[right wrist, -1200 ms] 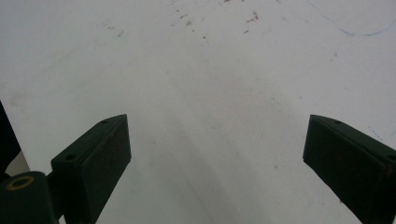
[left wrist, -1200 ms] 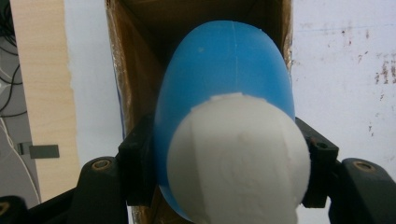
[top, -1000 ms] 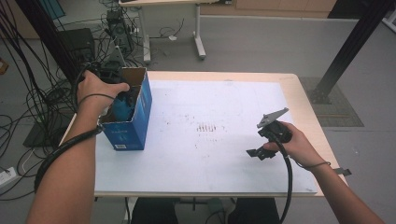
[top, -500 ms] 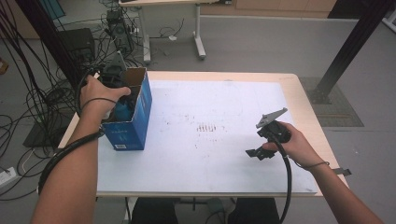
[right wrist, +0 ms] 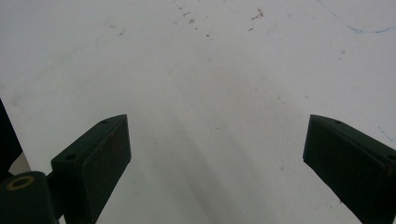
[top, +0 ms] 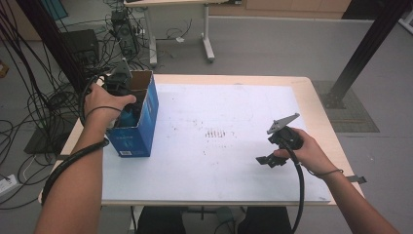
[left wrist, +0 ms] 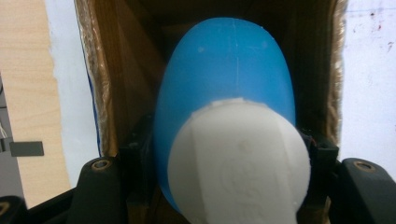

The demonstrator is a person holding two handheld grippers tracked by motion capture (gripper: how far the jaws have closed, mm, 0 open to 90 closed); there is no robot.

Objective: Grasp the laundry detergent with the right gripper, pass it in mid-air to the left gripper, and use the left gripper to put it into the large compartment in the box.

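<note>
An open blue cardboard box (top: pixel 143 127) stands at the table's left edge. My left gripper (top: pixel 125 105) reaches down into it, shut on a blue bottle (left wrist: pixel 224 70) with a white cap (left wrist: pixel 238 158). In the left gripper view the bottle sits between the two jaws of the left gripper (left wrist: pixel 229 154), with the box's brown inner walls (left wrist: pixel 126 70) around it. My right gripper (top: pixel 267 158) rests low over the white sheet at the right. In the right gripper view the right gripper (right wrist: pixel 219 154) is open, with bare sheet between the jaws.
A white sheet (top: pixel 219 112) covers most of the wooden table (top: pixel 319 112). Tangled cables (top: pixel 44 102) lie on the floor to the left. Another table's legs (top: pixel 207 34) stand behind, and a black post (top: pixel 360 53) rises at the back right.
The left hand has shifted slightly at the box, still gripping the bottle. The right hand has stayed where it was.
</note>
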